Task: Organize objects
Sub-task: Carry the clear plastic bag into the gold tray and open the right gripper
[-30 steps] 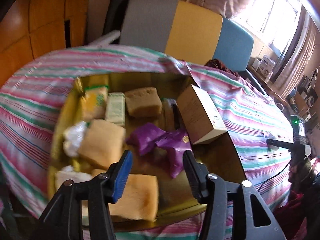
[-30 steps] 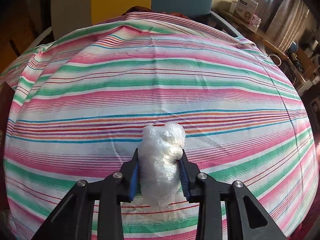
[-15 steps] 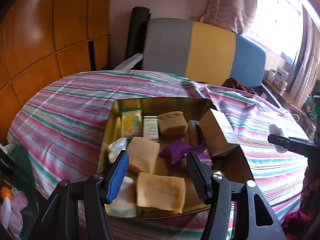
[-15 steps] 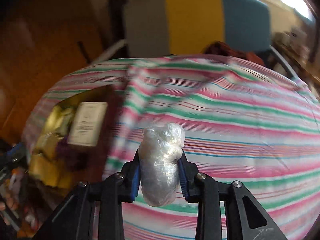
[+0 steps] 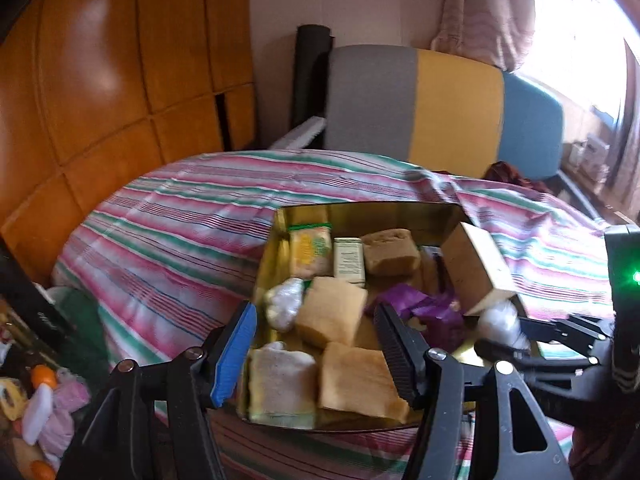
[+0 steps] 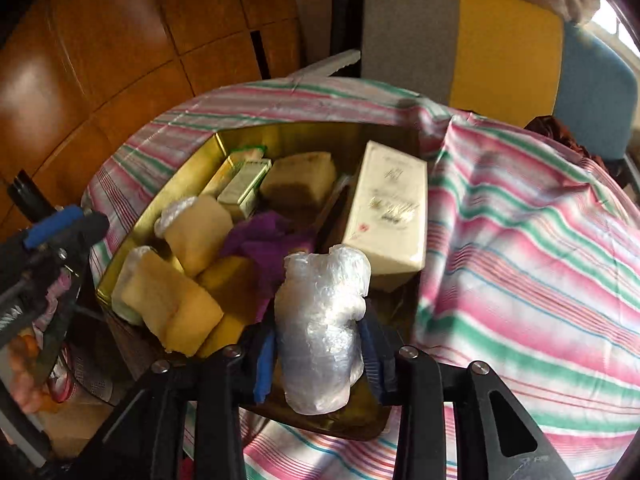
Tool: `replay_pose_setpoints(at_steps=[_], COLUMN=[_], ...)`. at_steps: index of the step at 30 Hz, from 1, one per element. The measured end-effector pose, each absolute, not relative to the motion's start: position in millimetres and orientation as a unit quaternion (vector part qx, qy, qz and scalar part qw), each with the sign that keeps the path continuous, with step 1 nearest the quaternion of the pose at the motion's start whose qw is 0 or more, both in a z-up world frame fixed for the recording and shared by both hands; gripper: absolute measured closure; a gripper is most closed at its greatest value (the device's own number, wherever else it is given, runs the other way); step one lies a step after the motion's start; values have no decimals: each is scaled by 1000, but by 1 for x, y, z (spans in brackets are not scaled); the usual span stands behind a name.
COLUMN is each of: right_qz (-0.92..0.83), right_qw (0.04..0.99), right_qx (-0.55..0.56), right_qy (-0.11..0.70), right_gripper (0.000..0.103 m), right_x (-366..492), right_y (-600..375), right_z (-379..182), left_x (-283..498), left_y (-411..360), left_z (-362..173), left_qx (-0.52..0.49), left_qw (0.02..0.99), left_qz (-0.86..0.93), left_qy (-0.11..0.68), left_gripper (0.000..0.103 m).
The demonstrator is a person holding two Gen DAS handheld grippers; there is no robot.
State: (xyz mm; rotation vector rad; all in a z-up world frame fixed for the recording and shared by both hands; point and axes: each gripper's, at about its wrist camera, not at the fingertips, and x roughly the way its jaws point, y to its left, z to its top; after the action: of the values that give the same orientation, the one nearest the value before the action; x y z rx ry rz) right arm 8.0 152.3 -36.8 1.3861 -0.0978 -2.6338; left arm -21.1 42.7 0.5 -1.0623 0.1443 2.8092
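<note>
The left gripper is hovering over the near-left corner of the gold tin, jaws spread and opening a little further, nothing between them. Compared with a second ago it is sitting higher and tilted less steeply, so the whole tin and the striped cloth are showing where only the tin's contents filled the view.

The bigger change is on the right. A second ago the right gripper was over bare cloth, well apart from the tin, pinching the plastic wad. Now it is hanging over the tin's near-right corner, just beside the white box that is leaning on the tin's right wall. Its jaws are starting to open, with the wad between them and the blue pads barely touching its sides. To my eye this is the drop: the wad is about to join the sponges and purple wrapper inside.

Both grippers are pointing steeply down into the tin, right one steeper.
</note>
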Motion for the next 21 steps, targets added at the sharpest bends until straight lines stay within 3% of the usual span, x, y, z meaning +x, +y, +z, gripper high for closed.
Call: replay_pose_setpoints(at_steps=[2, 3, 21], right_qz=[-880, -880, -912], right_qw=[84, 84, 48], right_qx=[466, 466, 403], right_qy=[-37, -39, -67], right_gripper=[38, 37, 26], right_x=[7, 8, 43], right_y=[151, 150, 142], right_z=[-41, -42, -12], left_x=[-21, -21, -14], left_y=[41, 40, 35], left_z=[1, 1, 0], left_qx=[-351, -352, -353], left_qw=[58, 56, 65], left_qz=[933, 933, 933], left_qy=[48, 48, 23], left_gripper=[41, 41, 41])
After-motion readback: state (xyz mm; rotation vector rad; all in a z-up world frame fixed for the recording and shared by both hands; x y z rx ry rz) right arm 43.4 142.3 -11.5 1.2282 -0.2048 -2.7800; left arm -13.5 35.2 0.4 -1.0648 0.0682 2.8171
